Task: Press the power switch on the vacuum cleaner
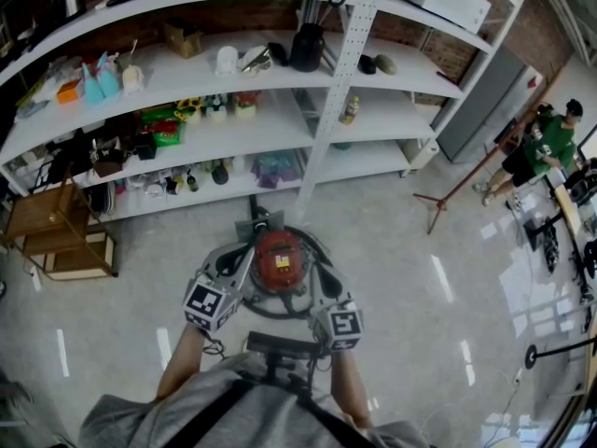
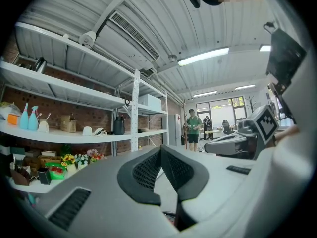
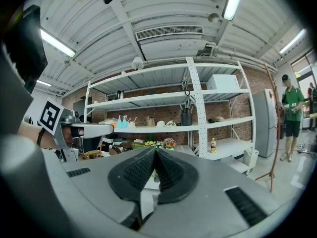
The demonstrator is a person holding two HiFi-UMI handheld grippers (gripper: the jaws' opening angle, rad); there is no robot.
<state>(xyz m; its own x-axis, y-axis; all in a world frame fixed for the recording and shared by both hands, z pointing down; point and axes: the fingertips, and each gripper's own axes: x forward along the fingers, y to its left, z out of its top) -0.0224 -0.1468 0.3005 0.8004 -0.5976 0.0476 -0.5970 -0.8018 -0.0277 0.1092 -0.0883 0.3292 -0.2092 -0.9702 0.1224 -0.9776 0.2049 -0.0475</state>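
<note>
Vacuum cleaner (image 1: 279,259) is set on glossy floor (image 1: 410,250), shelving (image 1: 280,138) behind it; left gripper (image 2: 160,151) and right gripper (image 3: 154,153) are pressed together, empty.

White shelves (image 1: 396,119) w/ black jug (image 1: 306,47), bottle (image 1: 351,110), flowers (image 1: 191,108). Person (image 1: 543,146) in green stands at right, apart from shelves.

Red vacuum cleaner (image 1: 278,258), white shelves (image 1: 308,90), pale grey floor (image 1: 392,241) (green shirt on the person (image 1: 537,146))

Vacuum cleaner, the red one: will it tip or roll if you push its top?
Probably won't tip: the vacuum cleaner looks squat and round, low on the floor. It might slide slightly, since the floor looks shiny; wheels aren't visible.
</note>
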